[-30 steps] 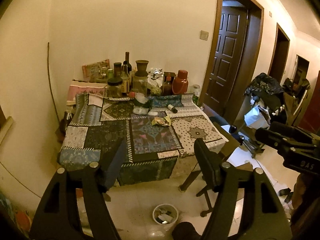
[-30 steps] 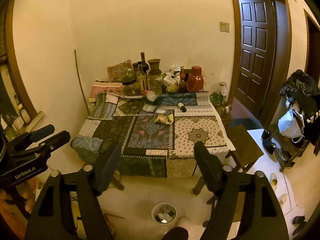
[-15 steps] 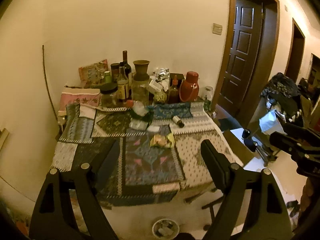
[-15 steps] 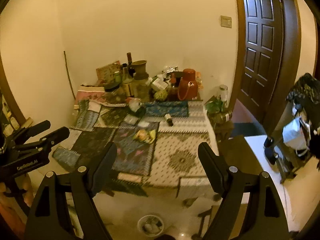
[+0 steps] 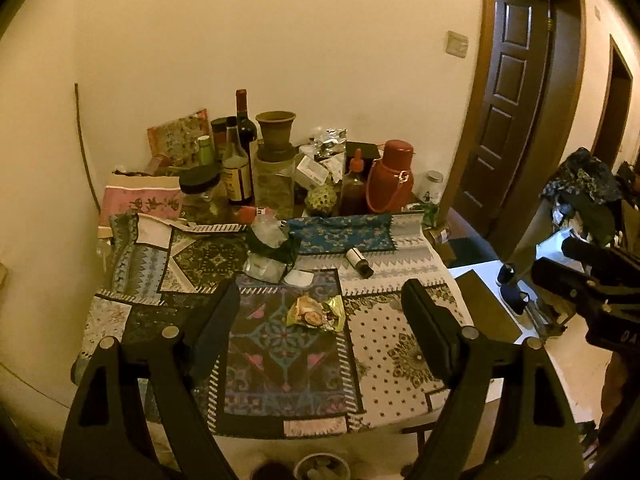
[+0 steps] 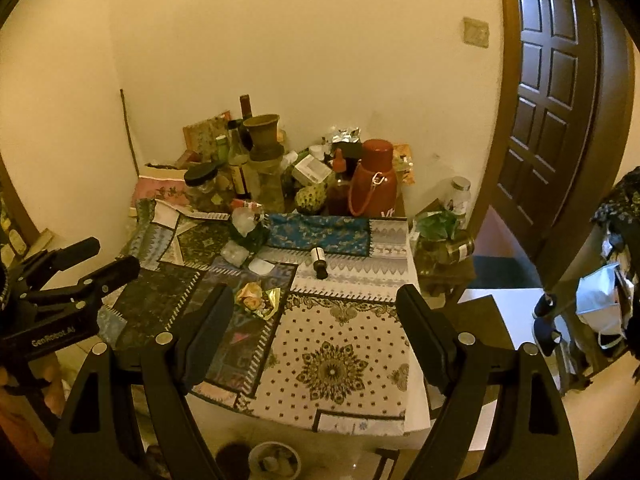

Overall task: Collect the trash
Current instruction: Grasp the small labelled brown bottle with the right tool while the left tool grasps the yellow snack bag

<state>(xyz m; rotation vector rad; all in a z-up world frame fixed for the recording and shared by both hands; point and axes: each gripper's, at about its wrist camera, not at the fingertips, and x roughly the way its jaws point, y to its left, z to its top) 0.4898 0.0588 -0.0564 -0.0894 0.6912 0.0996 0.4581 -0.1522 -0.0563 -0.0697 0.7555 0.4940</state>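
Both hand-held grippers nearer table [image 5: 400, 360] | jaws spread, empty | crumpled wrapper [image 5: 316, 314] long axis left-right

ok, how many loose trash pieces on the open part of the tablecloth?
4, maybe more hidden in the clutter behind: crumpled snack wrapper mid-cloth, small white lid just beyond it, clear plastic scrap left of the lid, small dark bottle lying on its side to the right.
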